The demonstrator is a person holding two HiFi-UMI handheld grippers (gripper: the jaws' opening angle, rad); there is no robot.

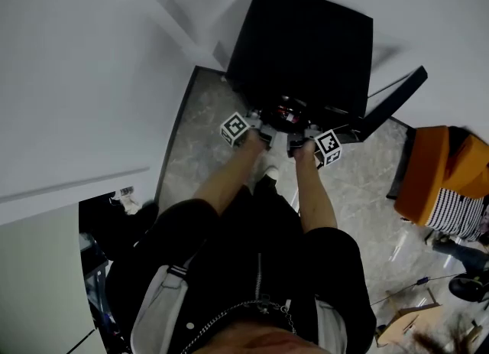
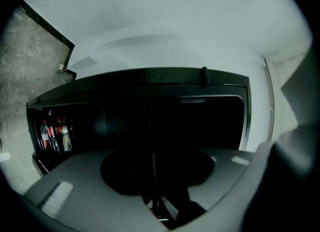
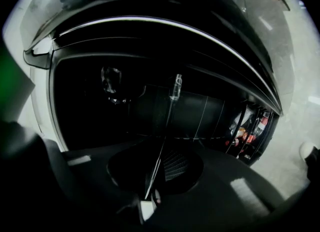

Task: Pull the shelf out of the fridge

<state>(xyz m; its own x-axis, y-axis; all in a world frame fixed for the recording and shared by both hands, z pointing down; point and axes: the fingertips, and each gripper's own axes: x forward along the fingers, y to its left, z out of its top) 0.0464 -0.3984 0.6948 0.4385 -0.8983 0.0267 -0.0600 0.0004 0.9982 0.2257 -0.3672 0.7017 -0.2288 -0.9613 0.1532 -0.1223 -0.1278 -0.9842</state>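
The black fridge stands on the stone floor ahead of you, against the white wall, with its door swung open to the right. Both your tools reach into the front of its opening, side by side and close together.

Your right gripper is closed on the near edge of the shelf. In the right gripper view the thin pane runs edge-on between the two jaws, and they pinch it. The shelf sits inside the fridge, and its wire lines run away into the dark far end.

Your left gripper has its jaws spread wide. In the left gripper view the same thin shelf edge passes through the gap between them, but the pads do not press on it, so this tool grips nothing.

The fridge interior is very dark. Both gripper views show a rack on the inside of the door holding a few bottles with red and white labels, standing close together. The right gripper view shows them far right, the left gripper view far left. Deeper in, a small clear item and a glossy shape catch some light, but you cannot tell what they are.
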